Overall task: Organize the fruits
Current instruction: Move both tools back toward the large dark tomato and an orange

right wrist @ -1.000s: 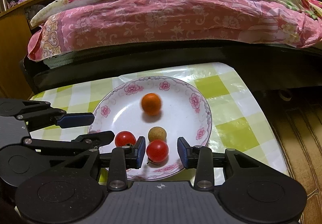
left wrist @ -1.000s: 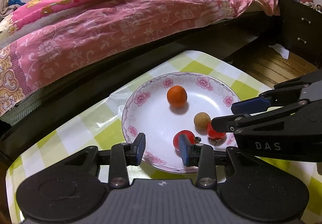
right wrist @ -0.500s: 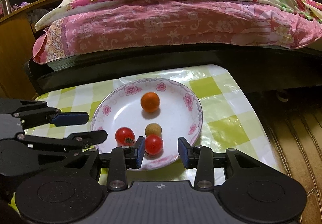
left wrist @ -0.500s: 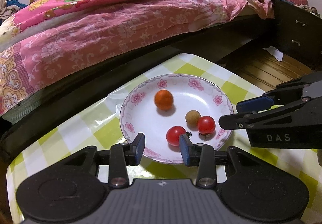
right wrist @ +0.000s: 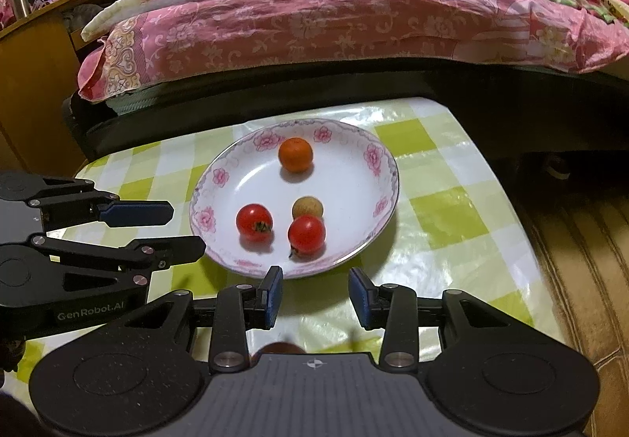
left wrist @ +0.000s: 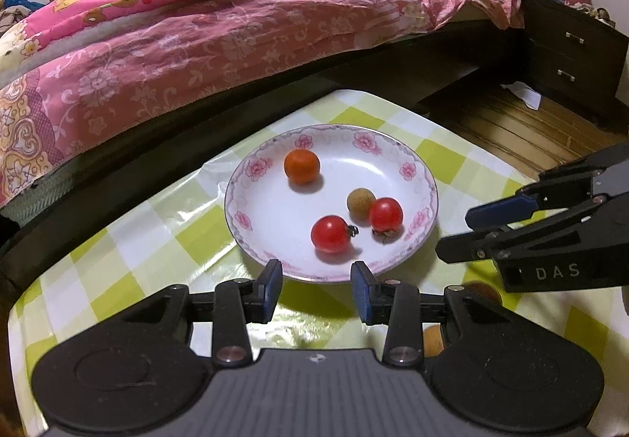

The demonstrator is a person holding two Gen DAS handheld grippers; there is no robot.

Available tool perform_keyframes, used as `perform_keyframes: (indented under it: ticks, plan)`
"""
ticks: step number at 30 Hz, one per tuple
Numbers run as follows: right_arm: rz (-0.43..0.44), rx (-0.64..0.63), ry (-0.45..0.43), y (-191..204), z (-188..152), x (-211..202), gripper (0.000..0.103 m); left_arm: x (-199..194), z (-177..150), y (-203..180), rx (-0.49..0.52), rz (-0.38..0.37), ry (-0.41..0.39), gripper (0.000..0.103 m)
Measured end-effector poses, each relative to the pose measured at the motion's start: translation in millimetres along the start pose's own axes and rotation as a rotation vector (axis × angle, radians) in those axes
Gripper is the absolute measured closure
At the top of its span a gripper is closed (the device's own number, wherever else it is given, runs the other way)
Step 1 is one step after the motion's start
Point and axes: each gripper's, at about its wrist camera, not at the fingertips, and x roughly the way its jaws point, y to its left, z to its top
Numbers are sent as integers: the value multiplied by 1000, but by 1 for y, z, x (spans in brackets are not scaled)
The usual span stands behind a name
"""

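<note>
A white plate with a pink flower rim sits on the green-checked tablecloth. On it lie an orange fruit, a small tan fruit and two red tomatoes. My left gripper is open and empty, just short of the plate's near rim. My right gripper is open and empty, also just short of the rim. Each shows in the other's view.
More brownish fruits lie on the cloth behind the left gripper's fingers, partly hidden; one peeks under the right gripper. A bed with a pink quilt borders the table's far side. Wooden floor and a dark drawer unit lie right.
Both grippers have drawn back from the plate toward me. The tomato that sat between the right fingers now lies free on the plate. The fruits have not moved.
</note>
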Motion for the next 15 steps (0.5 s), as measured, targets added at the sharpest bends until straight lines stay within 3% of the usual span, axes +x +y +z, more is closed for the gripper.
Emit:
perform_keyframes:
  ticks: [15]
  plan:
    - [80, 71, 86, -7, -25, -4, 59, -26, -35, 9, -13, -11, 60, 57]
